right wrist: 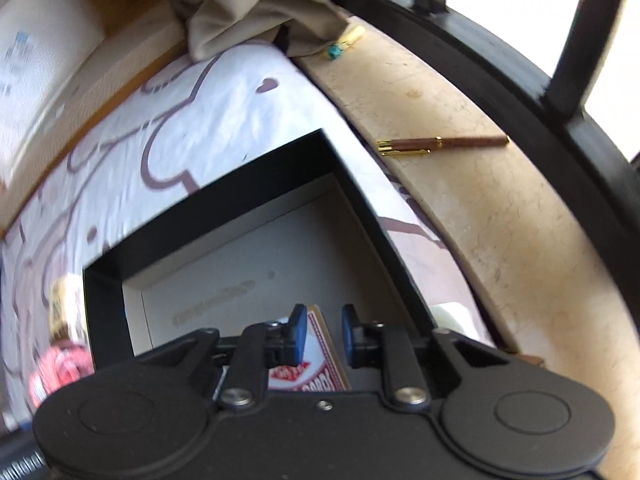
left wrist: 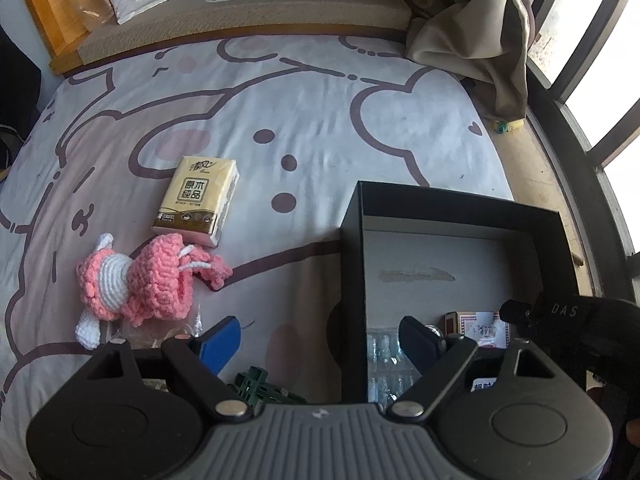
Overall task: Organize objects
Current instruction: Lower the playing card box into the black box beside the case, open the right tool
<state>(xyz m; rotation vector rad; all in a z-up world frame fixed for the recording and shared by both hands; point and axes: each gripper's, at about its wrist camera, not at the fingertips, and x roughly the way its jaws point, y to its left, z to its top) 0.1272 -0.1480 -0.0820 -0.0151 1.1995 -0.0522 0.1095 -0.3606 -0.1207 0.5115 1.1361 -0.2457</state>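
The left claw (left wrist: 320, 342) has a ribbed grey body, black linkage arms pinned with silver screws, round black caps and blue finger pads (left wrist: 220, 344). The right claw (right wrist: 323, 334) is all black with matching silver screws and dark blue pads (right wrist: 299, 334).

Your bed (left wrist: 304, 120) carried a bear-print sheet. On it lay a tissue pack (left wrist: 198, 200) at 9 o'clock, a pink crochet doll (left wrist: 148, 276) touching it at 8, and a black box (left wrist: 452, 216) at 4.
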